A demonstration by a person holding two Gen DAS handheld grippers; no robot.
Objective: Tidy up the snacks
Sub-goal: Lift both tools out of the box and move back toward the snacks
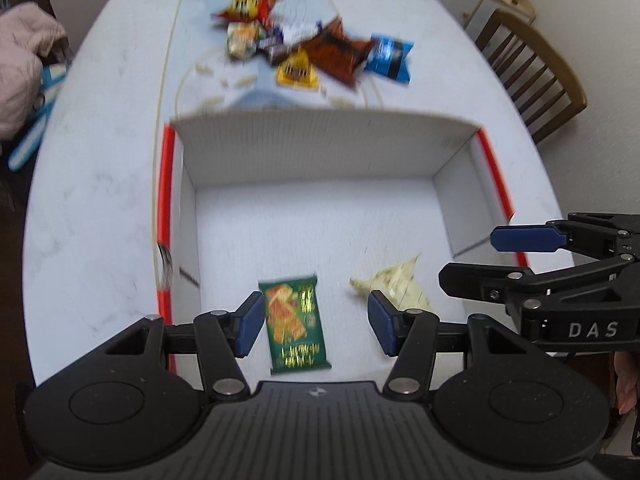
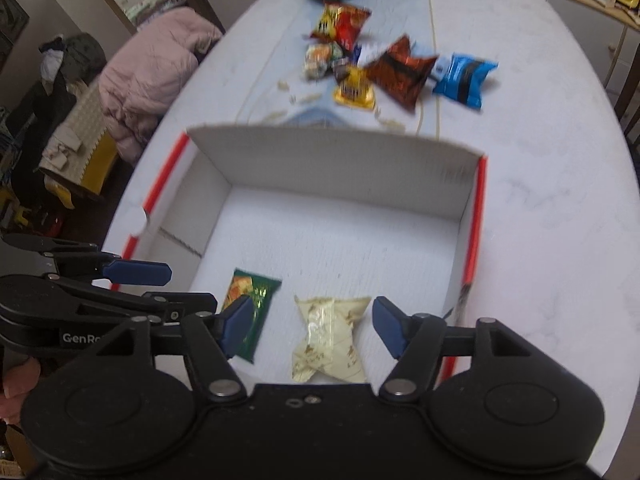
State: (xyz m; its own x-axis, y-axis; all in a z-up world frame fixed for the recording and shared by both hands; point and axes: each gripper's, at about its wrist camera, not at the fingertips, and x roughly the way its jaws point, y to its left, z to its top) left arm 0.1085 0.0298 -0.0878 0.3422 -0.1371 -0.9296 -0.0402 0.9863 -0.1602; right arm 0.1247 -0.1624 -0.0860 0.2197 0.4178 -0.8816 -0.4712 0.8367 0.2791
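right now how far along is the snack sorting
Early. Done: a green packet and a cream packet lie flat in the white box. In hand: nothing; the left claw and right claw both hang open above those packets. Left: the snack pile beyond the box, including the blue bag.

Pink jacket (image 2: 152,80) beside table (image 2: 560,200); wooden chair (image 1: 532,76) opp. side.

box (image 1: 320,216) far half free; near floor: green packet (image 1: 296,324), cream packet (image 2: 328,340)
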